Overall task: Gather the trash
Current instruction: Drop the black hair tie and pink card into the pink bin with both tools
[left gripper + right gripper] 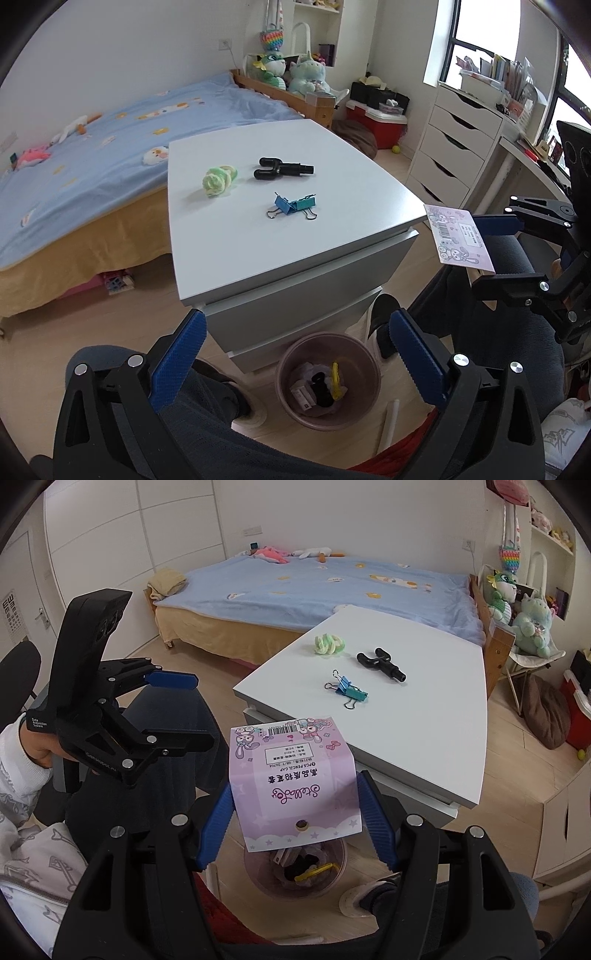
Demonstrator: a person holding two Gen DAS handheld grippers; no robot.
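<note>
Right gripper (295,823) clamped on pink pencil-cap packet (293,782), above pink trash bin (340,853) on floor. Left gripper (295,354) wide apart, holding nothing. On white desk (351,236): binder clips (293,206), black connector (282,168), green yarn (218,181).

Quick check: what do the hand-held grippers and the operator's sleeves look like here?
Both hand-held grippers, left and right, are black angular frames with silver bolt heads and blue ridged finger pads. The left one carries white lettering, partly "Data Acquisition System". No cables visible. The left sleeve is white with a grey pattern.
</note>
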